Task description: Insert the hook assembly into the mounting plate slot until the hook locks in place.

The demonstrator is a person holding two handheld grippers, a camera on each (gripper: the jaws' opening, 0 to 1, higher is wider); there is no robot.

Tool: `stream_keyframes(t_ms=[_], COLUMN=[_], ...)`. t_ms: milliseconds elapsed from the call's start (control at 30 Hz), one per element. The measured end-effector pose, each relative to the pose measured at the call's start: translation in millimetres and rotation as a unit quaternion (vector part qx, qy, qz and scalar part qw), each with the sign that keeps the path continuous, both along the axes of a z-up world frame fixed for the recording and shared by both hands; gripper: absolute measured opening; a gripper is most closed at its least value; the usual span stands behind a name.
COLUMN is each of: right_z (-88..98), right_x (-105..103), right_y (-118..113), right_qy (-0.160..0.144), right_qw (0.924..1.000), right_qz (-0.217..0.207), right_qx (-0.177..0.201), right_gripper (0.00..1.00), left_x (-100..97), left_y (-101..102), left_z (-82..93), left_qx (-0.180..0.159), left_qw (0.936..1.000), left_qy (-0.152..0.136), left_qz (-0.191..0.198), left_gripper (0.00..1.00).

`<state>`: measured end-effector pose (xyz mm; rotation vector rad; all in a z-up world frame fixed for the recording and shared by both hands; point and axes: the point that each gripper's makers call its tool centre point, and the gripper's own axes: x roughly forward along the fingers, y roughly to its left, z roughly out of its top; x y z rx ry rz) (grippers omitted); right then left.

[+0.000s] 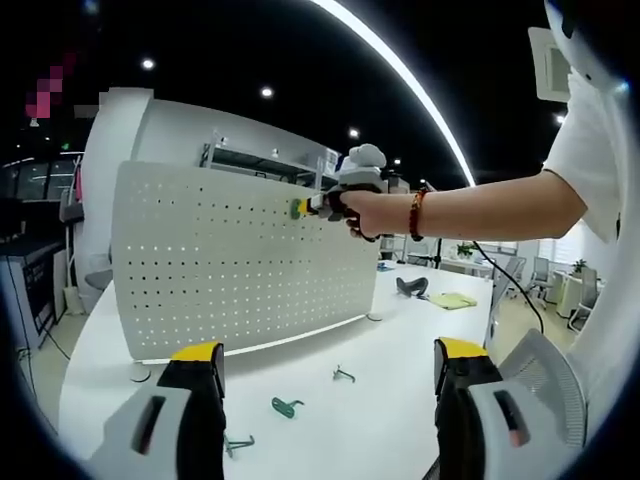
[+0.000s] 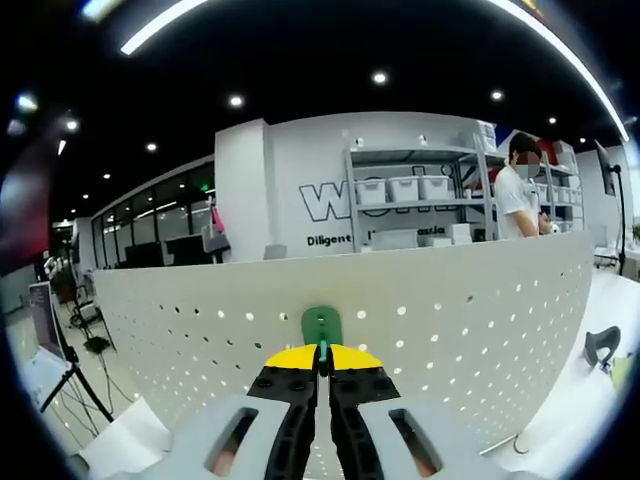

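White table (image 1: 400,345) with three loose hooks (image 1: 286,406), pegboard (image 1: 240,260), right fingers (image 2: 322,375) pinching green hook (image 2: 321,325), left fingers (image 1: 205,365) wide.

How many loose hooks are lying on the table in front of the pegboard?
3: a green hook in the middle, a grey hook to its right, another hook lower left by the left jaw. Others may be hidden behind the jaws.

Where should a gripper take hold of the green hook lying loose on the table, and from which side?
Grip the green hook across its straight shank, coming from above. It lies flat on the table, so only its top is free, and its curled end gives the jaws less to close on.
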<state>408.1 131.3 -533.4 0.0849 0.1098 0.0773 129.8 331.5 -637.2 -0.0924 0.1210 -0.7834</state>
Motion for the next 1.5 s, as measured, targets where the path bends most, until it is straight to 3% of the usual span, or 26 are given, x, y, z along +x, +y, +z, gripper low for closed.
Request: stream_keyframes(t_ms=[233, 300, 400, 500, 700, 1300, 1500], right_z=[-1.1, 7.3, 9.3, 7.4, 4.8, 8.8, -5.9], right_x=[-0.6, 1.0, 4.3, 5.8, 3.0, -39.9, -54.7], right_y=[1.8, 0.9, 5.5, 4.1, 6.3, 0.3, -6.5], right_qy=[0.002, -0.021, -0.016, -0.013, -0.007, -0.022, -0.01], right_qw=[0.9996, 0.9983, 0.9989, 0.9983, 0.9979, 0.9975, 0.9973], right_qz=[0.014, 0.016, 0.029, 0.026, 0.037, 0.048, 0.058], right_qx=[-0.024, -0.052, -0.032, -0.051, -0.052, -0.047, -0.044], right_gripper=[0.02, 0.03, 0.05, 0.06, 0.1, 0.12, 0.12], left_x=[0.1, 0.1, 0.0, -0.2, -0.1, -9.8, -13.2], left_y=[1.2, 0.7, -0.7, -1.9, -3.0, -7.7, -16.1], left_z=[-2.5, -3.0, -3.0, -2.2, -1.6, 0.1, -2.5], left_qx=[0.003, 0.003, 0.003, 0.005, 0.007, 0.023, 0.028], left_qw=[1.0, 1.0, 1.0, 1.0, 1.0, 0.9997, 0.9995], left_qy=[0.004, 0.005, 0.006, 0.005, 0.005, 0.011, 0.016], left_qz=[0.003, 0.003, 0.002, 0.001, 0.001, 0.0, 0.004], left_gripper=[0.88, 0.88, 0.88, 0.88, 0.88, 0.86, 0.86])
